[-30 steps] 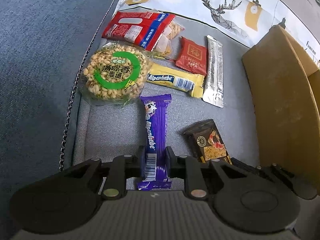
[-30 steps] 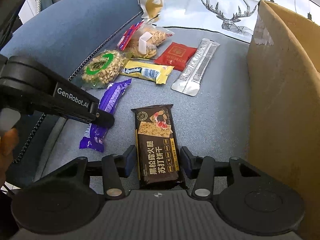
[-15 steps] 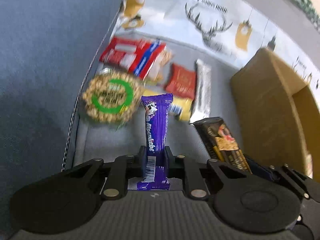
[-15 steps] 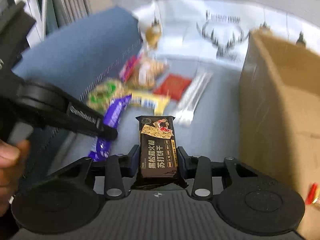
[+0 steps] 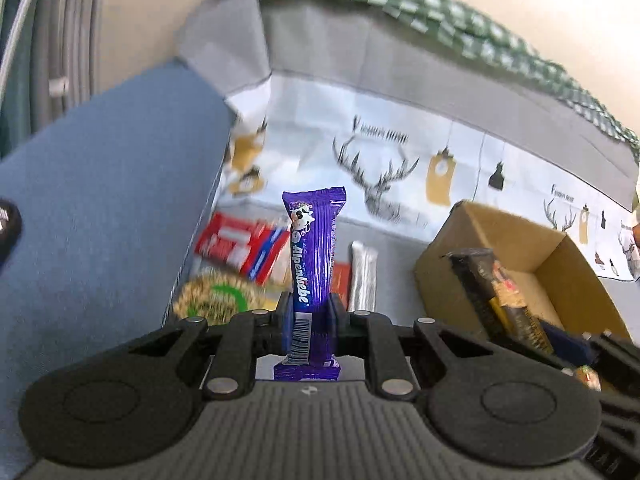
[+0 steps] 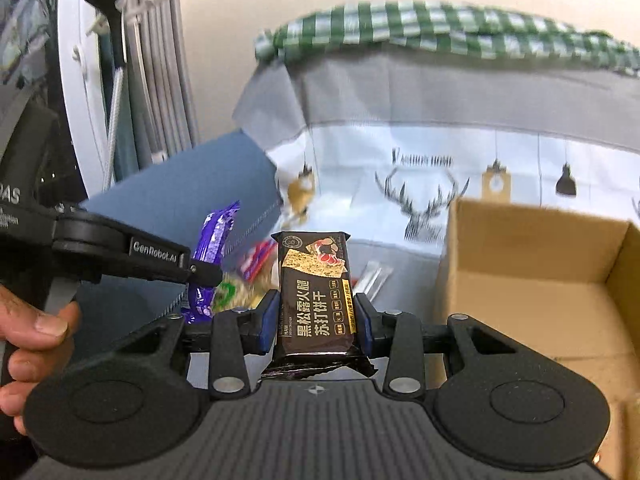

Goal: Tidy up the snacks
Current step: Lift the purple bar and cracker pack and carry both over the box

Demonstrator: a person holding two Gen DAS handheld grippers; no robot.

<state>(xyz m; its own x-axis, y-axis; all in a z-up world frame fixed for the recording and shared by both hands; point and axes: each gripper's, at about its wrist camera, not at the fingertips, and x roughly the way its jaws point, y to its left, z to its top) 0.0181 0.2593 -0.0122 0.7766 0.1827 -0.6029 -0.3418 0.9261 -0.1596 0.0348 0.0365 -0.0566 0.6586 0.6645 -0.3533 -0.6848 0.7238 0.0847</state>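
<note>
My left gripper is shut on a purple Alpenliebe candy roll and holds it upright, lifted off the grey sofa seat. My right gripper is shut on a dark cracker packet with gold print, also lifted. The open cardboard box stands to the right, and the cracker packet hangs near its left wall in the left wrist view. The left gripper with the purple roll shows at the left of the right wrist view.
On the seat lie a round puffed-grain pack with a green ring, a red and blue bag, a silver sachet and a red packet. A blue armrest rises at the left. A deer-print cloth covers the backrest.
Both grippers have risen off the seat with their snacks and tilted up, so the backrest and the inside of the box have come into view.
</note>
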